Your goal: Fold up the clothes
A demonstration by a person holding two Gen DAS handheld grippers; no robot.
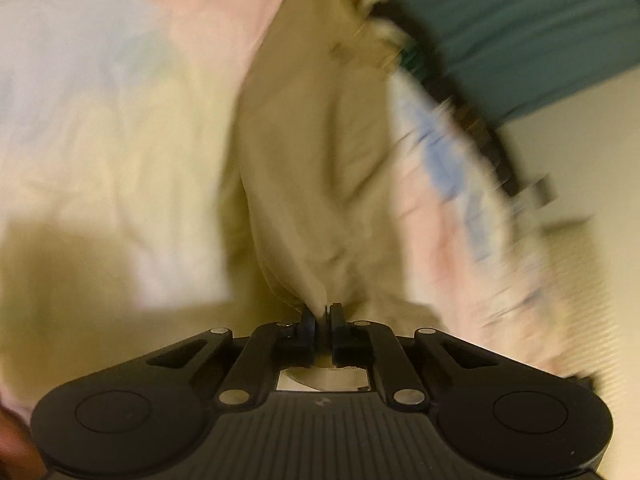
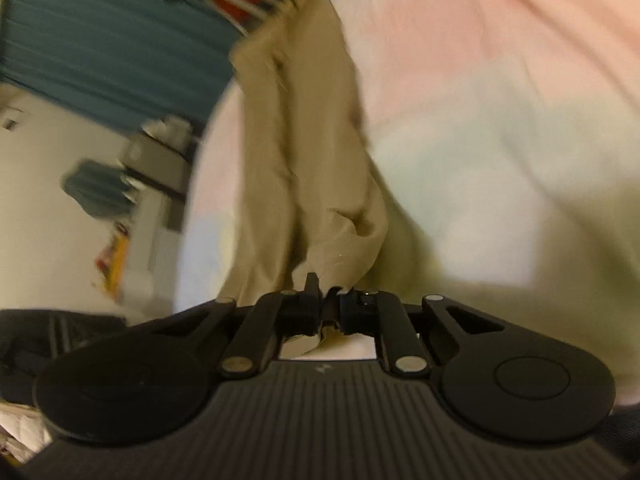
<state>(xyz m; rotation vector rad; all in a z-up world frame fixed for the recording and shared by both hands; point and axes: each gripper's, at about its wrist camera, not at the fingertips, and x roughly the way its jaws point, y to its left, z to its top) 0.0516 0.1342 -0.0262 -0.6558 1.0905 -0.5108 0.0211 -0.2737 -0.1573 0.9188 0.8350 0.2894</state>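
Note:
A tan garment (image 1: 312, 160) stretches away from my left gripper (image 1: 323, 312), whose fingers are shut on its near edge. The same tan garment (image 2: 304, 160) runs up the middle of the right wrist view, and my right gripper (image 2: 329, 294) is shut on another part of its edge. The cloth hangs in folds over a pastel sheet (image 1: 120, 100) of pink, pale blue and yellow. Both views are blurred by motion, so the garment's shape is unclear.
The pastel sheet (image 2: 500, 100) fills the right of the right wrist view. A teal curtain (image 2: 100, 32) and a white wall (image 2: 40, 200) with shelves of small items lie to the left. Teal curtain (image 1: 520, 12) also shows in the left wrist view.

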